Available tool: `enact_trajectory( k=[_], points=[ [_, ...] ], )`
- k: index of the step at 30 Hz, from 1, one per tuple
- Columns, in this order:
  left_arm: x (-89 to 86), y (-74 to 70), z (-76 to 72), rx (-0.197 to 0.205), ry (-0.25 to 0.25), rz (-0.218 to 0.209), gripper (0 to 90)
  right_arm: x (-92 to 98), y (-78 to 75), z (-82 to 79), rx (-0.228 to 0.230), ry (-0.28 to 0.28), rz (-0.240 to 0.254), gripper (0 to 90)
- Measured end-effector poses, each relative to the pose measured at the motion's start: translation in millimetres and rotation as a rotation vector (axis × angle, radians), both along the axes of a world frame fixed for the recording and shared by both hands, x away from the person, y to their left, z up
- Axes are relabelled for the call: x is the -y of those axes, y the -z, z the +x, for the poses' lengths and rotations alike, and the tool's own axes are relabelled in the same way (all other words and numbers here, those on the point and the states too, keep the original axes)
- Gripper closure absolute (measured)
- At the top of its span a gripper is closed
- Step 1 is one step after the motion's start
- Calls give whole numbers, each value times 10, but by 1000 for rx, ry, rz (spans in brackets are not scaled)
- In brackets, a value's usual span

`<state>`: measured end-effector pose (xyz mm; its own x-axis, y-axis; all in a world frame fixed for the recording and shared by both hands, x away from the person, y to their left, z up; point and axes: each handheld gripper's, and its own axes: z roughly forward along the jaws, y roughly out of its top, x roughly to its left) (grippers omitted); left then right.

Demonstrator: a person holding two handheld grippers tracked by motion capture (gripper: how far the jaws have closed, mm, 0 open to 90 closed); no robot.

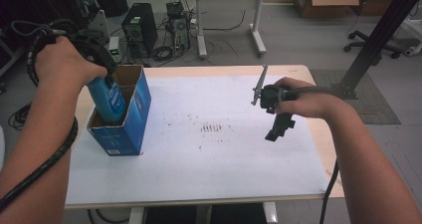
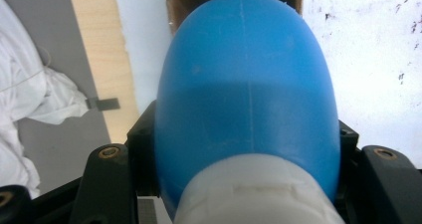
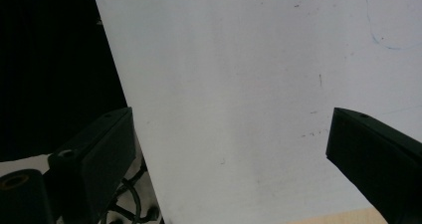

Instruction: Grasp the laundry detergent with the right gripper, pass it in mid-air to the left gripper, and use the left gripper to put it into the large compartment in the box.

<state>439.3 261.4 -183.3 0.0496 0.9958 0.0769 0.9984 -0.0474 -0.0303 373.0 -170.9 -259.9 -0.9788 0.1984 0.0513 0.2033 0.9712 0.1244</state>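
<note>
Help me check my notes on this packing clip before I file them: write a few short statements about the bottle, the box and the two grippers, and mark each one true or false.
1. The left gripper is shut on the blue bottle. True.
2. The blue bottle lies flat on the white table cover. False: it stands partly inside the open blue box.
3. The right gripper holds nothing, with its jaws apart. True.
4. The blue box stands at the right side of the table. False: in the high view it is at the left side.
5. The bottle has a white cap. True.
</note>
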Motion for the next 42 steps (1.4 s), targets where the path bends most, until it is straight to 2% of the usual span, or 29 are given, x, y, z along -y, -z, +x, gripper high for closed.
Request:
enact_trajectory(
  k=[14, 32, 42],
  points=[
    [-30, 338, 12, -29, 3, -10, 387, -16, 54, -27, 1, 11, 7, 56],
    [-49, 681, 32, -49, 7, -25, 386, 20, 120, -16, 16, 15, 30, 54],
    [-59, 859, 36, -60, 5, -24, 385, 34, 211, 1, 0, 21, 29, 54]
  ],
)
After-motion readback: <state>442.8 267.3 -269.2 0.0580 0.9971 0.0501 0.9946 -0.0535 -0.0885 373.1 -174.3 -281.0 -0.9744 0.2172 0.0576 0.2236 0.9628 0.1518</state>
